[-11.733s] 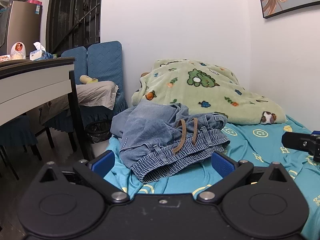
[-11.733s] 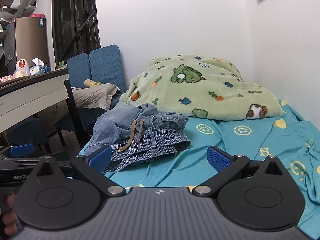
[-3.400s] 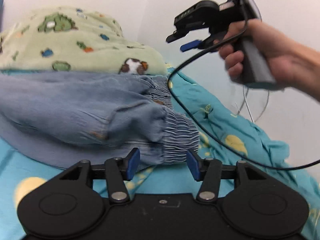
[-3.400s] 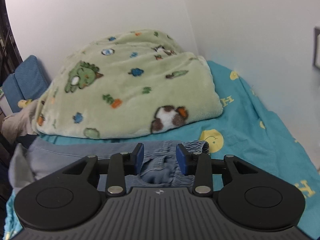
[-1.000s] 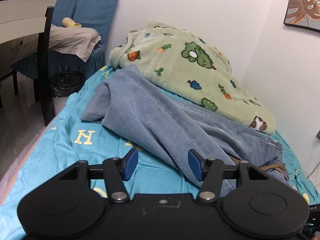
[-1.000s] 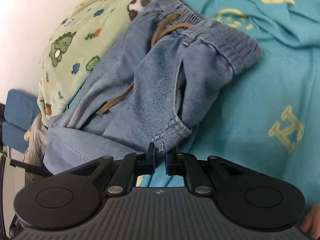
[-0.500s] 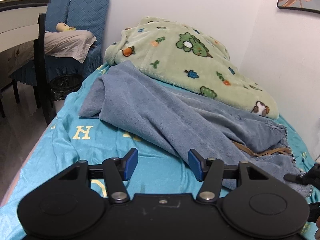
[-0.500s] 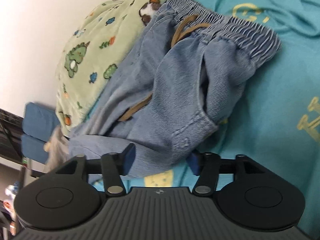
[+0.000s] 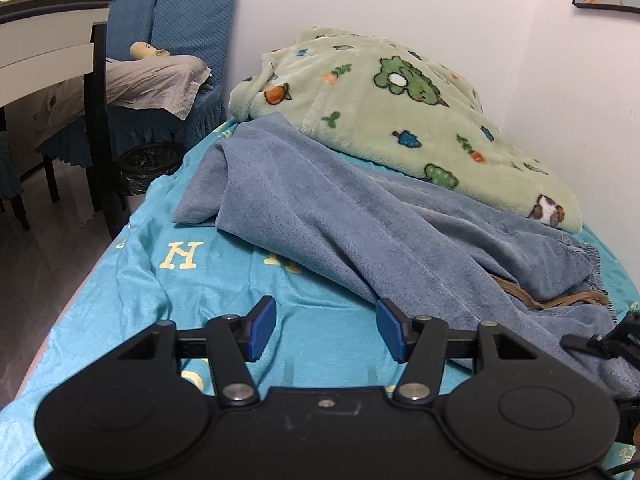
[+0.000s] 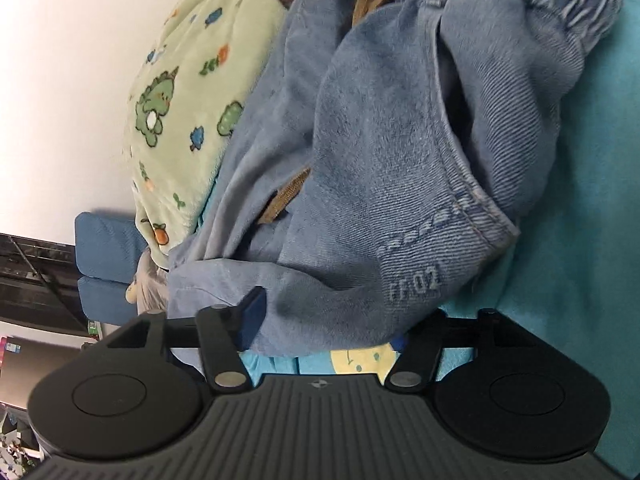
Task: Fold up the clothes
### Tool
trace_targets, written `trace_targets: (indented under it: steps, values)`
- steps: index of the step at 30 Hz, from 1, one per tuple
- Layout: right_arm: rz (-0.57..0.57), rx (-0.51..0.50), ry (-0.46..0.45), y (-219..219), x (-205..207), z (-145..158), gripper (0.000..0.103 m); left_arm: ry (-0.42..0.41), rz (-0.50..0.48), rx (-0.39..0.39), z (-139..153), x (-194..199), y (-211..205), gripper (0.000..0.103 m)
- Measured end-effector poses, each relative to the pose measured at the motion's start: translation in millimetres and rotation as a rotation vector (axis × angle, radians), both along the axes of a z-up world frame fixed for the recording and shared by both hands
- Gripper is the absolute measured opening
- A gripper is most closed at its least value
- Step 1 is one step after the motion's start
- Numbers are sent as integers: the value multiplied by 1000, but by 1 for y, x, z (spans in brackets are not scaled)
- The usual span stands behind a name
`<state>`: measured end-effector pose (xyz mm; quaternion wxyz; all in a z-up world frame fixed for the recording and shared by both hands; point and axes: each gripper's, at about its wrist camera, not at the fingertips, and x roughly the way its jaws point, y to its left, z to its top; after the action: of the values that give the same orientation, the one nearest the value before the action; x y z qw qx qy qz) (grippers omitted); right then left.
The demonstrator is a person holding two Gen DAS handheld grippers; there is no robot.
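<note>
One jeans (image 9: 392, 232), one blanket (image 9: 400, 108), perhaps two chairs (image 9: 188, 12)

bare sheet (image 9: 224, 280) ahead of left claw (image 9: 326, 330): free passage, nothing between its fingers. jeans (image 9: 360, 220) sprawl across bed middle, blocking way toward wall. blanket (image 9: 384, 108) heaped behind jeans, touching them. bench (image 9: 48, 40) and chairs (image 9: 188, 20) stand off bed's left edge, floor gap between. right claw (image 10: 324, 328) closing, jeans fold between its fingers; bare sheet free at right in right wrist view.
</note>
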<state>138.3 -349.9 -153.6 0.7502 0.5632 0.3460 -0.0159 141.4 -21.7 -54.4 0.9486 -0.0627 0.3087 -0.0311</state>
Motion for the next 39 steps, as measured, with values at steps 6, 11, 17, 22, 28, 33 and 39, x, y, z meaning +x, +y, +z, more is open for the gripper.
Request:
trace_targets:
  steps: [6, 11, 17, 22, 28, 33, 39]
  values:
    - [49, -82, -23, 6, -3, 9, 19, -15, 2, -5, 3, -3, 1, 52]
    - [120, -170, 33, 16, -6, 9, 14, -17, 2, -20, 5, -5, 4, 52]
    - [149, -169, 53, 19, -7, 3, 17, -17, 4, -24, 6, -6, 5, 52]
    - [124, -52, -9, 18, -3, 0, 43, -21, 8, -39, 8, -6, 7, 52]
    - [126, -30, -8, 19, 11, -3, 49, -5, -5, -54, 7, -4, 6, 53]
    - [74, -25, 36, 14, 1, -4, 8, 39, -14, -68, 8, 10, 1, 54]
    - [88, -85, 35, 15, -5, 7, 5, 102, 37, -174, 9, 57, 4, 55]
